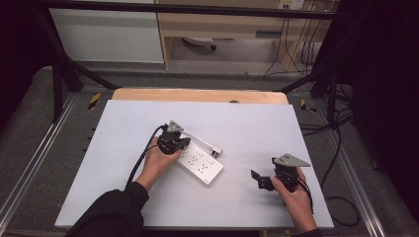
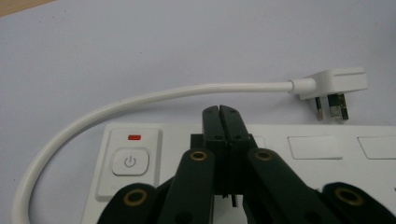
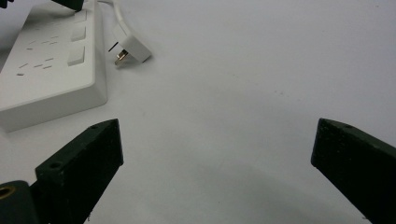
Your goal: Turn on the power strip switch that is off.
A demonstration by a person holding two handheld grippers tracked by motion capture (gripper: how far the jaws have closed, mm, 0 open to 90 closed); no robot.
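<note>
Your left tongs [image 1: 182,143] rest pressed together over the switch end of a white power strip [image 1: 200,164], their tips on its top face just past the power button [image 2: 130,162] and its small red indicator [image 2: 134,137]. The strip lies flat and slantwise near the middle of the pale table [image 1: 123,123]. Its short white cord [image 2: 140,98] loops round to a plug [image 1: 216,150] lying loose on the table just beside the strip. Your right tongs [image 1: 258,178] sit spread wide and hold nothing, low over bare table, well apart from the strip.
</note>
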